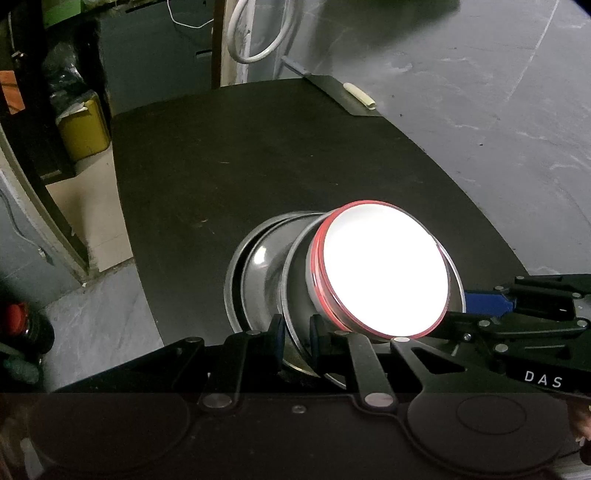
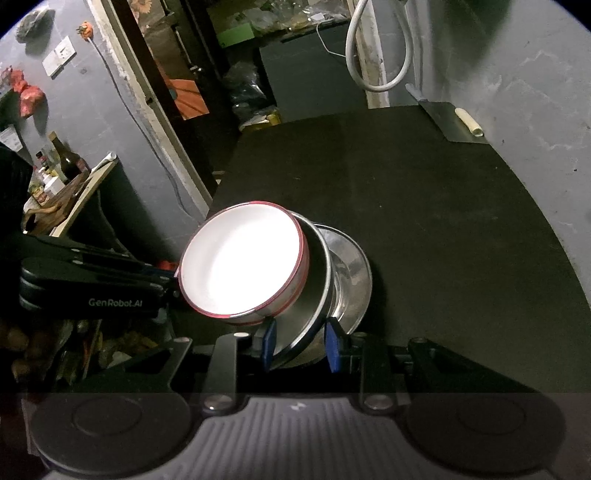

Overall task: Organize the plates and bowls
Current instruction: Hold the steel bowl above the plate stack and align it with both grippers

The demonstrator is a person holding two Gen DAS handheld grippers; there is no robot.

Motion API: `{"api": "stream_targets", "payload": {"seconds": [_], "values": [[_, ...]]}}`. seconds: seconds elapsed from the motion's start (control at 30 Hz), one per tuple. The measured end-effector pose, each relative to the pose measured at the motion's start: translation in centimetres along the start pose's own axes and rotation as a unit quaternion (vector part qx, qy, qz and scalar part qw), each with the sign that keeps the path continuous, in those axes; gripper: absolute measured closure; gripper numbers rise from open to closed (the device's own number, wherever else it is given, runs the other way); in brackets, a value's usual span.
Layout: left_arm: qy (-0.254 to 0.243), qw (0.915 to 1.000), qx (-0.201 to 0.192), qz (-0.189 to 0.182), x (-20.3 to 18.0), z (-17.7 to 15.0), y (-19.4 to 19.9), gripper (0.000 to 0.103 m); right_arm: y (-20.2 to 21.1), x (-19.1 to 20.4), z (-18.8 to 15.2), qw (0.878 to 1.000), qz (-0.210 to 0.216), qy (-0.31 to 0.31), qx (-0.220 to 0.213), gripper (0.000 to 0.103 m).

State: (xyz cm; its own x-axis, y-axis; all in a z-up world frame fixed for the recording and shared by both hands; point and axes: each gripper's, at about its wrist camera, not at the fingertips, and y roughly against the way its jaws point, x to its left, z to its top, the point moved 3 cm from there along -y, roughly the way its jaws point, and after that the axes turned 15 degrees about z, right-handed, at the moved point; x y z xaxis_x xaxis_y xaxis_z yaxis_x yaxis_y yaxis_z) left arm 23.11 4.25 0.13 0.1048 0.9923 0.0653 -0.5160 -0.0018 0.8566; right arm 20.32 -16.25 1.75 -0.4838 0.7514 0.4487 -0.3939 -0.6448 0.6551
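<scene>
A white bowl with a red rim sits nested in a steel plate, with another steel dish under it. The whole stack is tilted above the black table. My left gripper is shut on the steel plate's near rim. It shows at the left of the right wrist view as the left gripper beside the white bowl. My right gripper, with blue pads, is shut on the steel rim from the opposite side, and shows again as the right gripper.
A dark metal sheet with a cream roll lies at the table's far corner. A white hose loop hangs behind. A yellow container and a shelf with bottles stand off to the left.
</scene>
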Motion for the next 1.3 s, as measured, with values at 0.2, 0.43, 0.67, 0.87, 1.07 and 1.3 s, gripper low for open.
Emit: {"api": "stream_targets", "payload": {"seconds": [0.2, 0.43, 0.67, 0.87, 1.07, 1.3], "values": [[-0.002, 1.0000, 0.007, -0.003, 0.3, 0.6, -1.1, 0.090, -1.0, -0.4, 0.7, 1.000, -0.005, -0.008, 0.003, 0.071], [-0.007, 0.9998, 0.014, -0.008, 0.5, 1.4, -2.3, 0.090, -1.9, -0.8, 1.3, 1.000, -0.013, -0.015, 0.006, 0.071], [-0.010, 0.9997, 0.021, -0.011, 0.6, 1.9, -3.3, 0.090, -2.8, -1.3, 1.7, 1.000, -0.017, -0.022, 0.010, 0.071], [-0.010, 0.9995, 0.028, -0.014, 0.5, 2.0, -3.8, 0.090, -3.3, -1.6, 1.7, 0.999, -0.020, -0.029, 0.015, 0.071], [-0.006, 0.9993, 0.032, -0.016, 0.8, 2.1, -4.1, 0.090, -3.7, -1.8, 1.9, 0.999, -0.021, -0.031, 0.020, 0.071], [-0.002, 0.9993, 0.036, -0.013, 0.8, 2.2, -4.3, 0.090, -4.2, -1.8, 2.0, 0.999, -0.019, -0.032, 0.024, 0.071]]}}
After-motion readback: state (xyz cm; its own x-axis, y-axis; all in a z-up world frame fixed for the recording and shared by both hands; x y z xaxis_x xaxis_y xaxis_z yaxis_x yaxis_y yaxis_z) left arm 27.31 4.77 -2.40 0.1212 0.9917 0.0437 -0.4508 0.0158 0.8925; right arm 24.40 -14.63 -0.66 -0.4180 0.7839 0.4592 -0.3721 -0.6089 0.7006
